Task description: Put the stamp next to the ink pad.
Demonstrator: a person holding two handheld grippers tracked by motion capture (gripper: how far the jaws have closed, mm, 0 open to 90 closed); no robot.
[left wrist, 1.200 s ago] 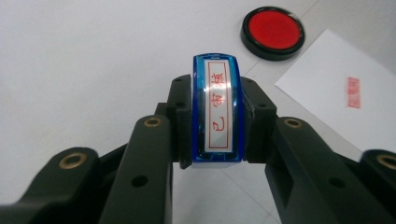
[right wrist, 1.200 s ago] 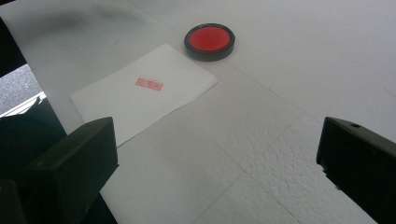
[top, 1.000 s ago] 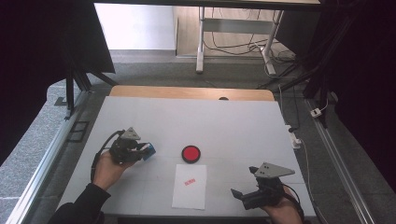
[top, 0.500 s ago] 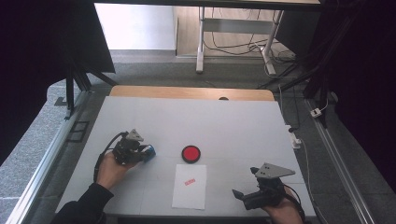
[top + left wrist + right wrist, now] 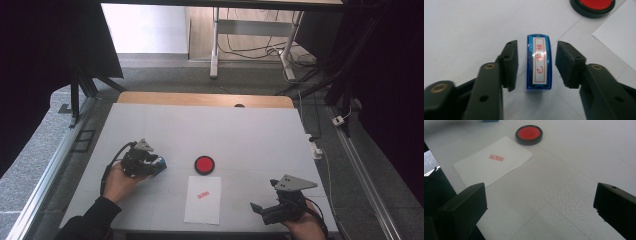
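I am letting go of the blue stamp (image 5: pixel 539 65) at the table's left: my left gripper (image 5: pixel 537 65) jaws have just been opening, pads clear of it. My right gripper (image 5: pixel 274 209) is waiting spread and empty, near right. Next I should be lifting away without tipping the stamp.

Glossy blue plastic stamp (image 5: pixel 539 65); matt black plastic jaws; smooth white paper sheet (image 5: pixel 492 161); finely pebbled matt surface (image 5: pixel 564 182).

**Two hands, two grippers, both apart**

The left hand (image 5: pixel 119 181) holds the black left gripper (image 5: pixel 537 66) low on the table. Its jaws have just been opening. The right hand (image 5: pixel 306 227) holds the black right gripper (image 5: pixel 540 202) with jaws spread wide.
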